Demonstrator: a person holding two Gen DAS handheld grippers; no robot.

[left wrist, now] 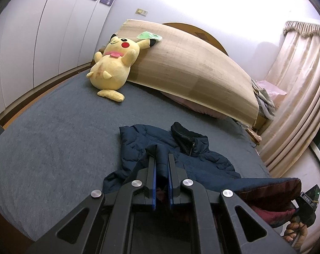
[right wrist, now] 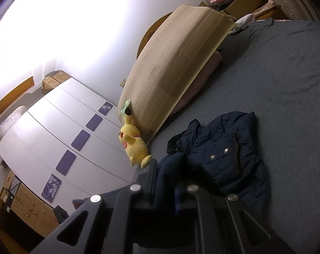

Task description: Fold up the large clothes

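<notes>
While we carry the dark navy quilted puffer jacket (left wrist: 187, 156) over the grey-blue bed (left wrist: 54, 148), both claws are clamped on its fabric. At the left, our left claw (left wrist: 162, 158) pinches a navy fold between its blue pads. The jacket body lies on the bed near the yellow plush toy (left wrist: 113, 67) and the tan bamboo mat (left wrist: 191, 67), collar towards the headboard. At the right, our right claw (right wrist: 168, 165) grips another dark fold. We think both claws should travel level and together, so the folded edge lands straight, without bunching.
</notes>
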